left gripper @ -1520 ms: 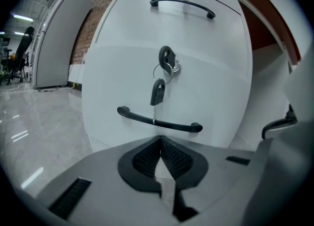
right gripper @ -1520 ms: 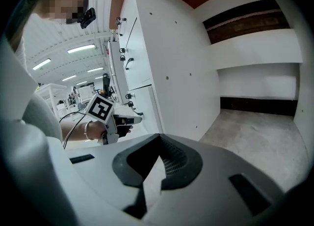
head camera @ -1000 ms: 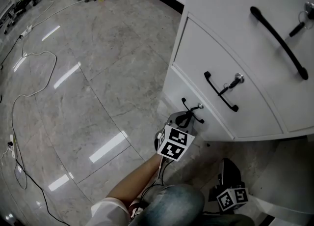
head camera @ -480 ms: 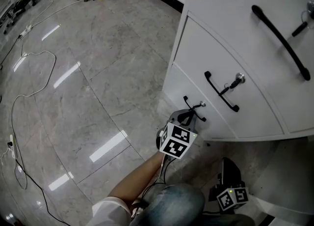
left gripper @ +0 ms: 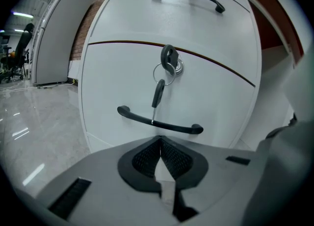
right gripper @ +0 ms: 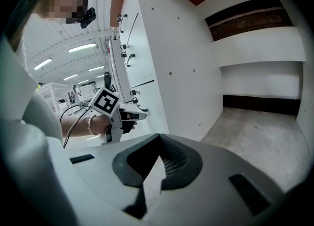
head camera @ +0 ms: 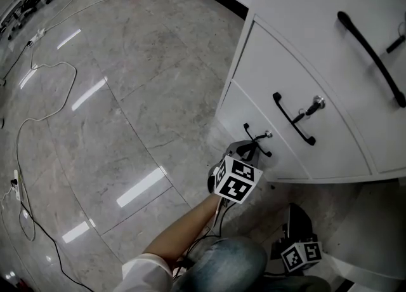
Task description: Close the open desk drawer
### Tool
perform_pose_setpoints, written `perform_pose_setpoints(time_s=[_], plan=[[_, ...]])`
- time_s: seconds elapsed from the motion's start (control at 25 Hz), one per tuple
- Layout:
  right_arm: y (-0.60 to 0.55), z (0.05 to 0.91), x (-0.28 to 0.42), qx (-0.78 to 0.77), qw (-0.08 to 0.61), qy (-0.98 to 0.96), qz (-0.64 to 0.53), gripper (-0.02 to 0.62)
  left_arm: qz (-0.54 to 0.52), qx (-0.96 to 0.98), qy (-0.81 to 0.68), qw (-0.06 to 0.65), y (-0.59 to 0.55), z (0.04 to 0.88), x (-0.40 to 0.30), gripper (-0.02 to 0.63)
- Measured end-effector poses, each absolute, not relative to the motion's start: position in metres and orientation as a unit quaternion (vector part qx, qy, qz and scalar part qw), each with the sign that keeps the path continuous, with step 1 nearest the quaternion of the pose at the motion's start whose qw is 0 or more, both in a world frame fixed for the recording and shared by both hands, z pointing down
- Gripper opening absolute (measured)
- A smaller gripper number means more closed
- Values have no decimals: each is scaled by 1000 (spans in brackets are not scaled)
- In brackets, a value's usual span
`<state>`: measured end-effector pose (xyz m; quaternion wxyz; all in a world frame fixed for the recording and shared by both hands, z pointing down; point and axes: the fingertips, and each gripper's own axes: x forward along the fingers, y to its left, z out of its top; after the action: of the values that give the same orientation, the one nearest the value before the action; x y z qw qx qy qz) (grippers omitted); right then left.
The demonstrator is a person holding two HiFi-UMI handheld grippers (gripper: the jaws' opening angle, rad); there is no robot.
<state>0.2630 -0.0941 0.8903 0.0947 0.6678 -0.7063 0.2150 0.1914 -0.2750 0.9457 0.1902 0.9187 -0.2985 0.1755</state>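
Cable (head camera: 38, 119) loops over the glossy grey floor (head camera: 127, 94) at far left. Centre: left gripper (head camera: 247, 152), jaws pressed together w/ nothing btwn them, points at the bottom drawer (head camera: 236, 112) of the white desk, tips just below its black handle (head camera: 257, 140); contact can't be told. A key (left gripper: 158, 92) hangs from the lock above that handle. Drawer front looks about flush w/ the one above. Low at right, right gripper (head camera: 294, 219) has jaws also together, empty, well apart from the drawer.
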Motion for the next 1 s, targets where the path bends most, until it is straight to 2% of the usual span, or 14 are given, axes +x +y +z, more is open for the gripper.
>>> perform_pose_setpoints(time_s=[0.24,0.56,0.8,1.0], plan=[[-95,888,262,671,94,-704,213,-2,143,922,-277,229,-275,946,189,8],[-108,891,236,653,78,-722,215,-2,141,923,-293,205,-263,928,141,8],[-136,888,201,616,53,-758,208,-2,93,939,-277,179,-240,898,97,8],[-167,904,169,591,38,-773,226,-2,110,940,-279,163,-228,904,65,8]])
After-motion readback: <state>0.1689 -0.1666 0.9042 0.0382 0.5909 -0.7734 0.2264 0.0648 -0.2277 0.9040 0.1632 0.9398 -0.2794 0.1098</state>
